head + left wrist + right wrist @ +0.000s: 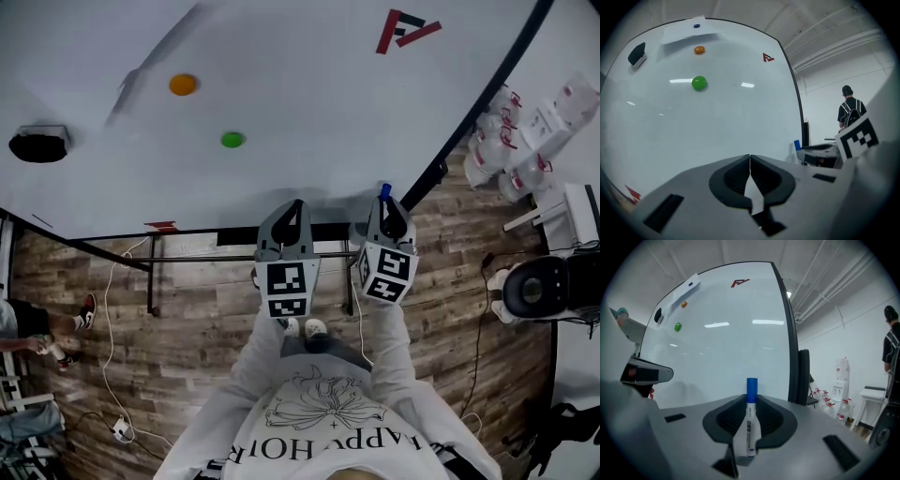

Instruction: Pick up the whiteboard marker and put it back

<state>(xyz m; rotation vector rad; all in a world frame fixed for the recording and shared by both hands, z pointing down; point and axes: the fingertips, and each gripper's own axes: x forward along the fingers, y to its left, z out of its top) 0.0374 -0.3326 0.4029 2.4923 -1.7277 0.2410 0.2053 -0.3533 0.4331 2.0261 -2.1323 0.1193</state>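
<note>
Right gripper [751, 399] has it: one white-barrelled whiteboard marker with a blue cap [750, 420], clamped between the two jaws, the dark pads pressing on the barrel from either side. The marker's long axis runs straight along the jaws, tail end back in the throat of the gripper, blue cap out front and pointing at the big white whiteboard [300, 84]. From the head view only that blue cap shows, poking past the jaw tips just short of the board's lower edge.

Left gripper [750, 157] sits just beside it, to the left, jaws pressed together with nothing between them, nose also toward the board.

Count on the board: one round orange magnet [183, 84], one round green magnet [232, 140] below and right of it, so two coloured magnets, well apart from both grippers. One black eraser [38, 145] out at the far left edge. One red logo mark [405, 28] up near the right side. One marker in all, and two grippers, each with its own marker-printed cube facing the head camera.

Wood-plank floor [206, 300] below, with the board's black metal frame [150, 272] running across it.
</note>
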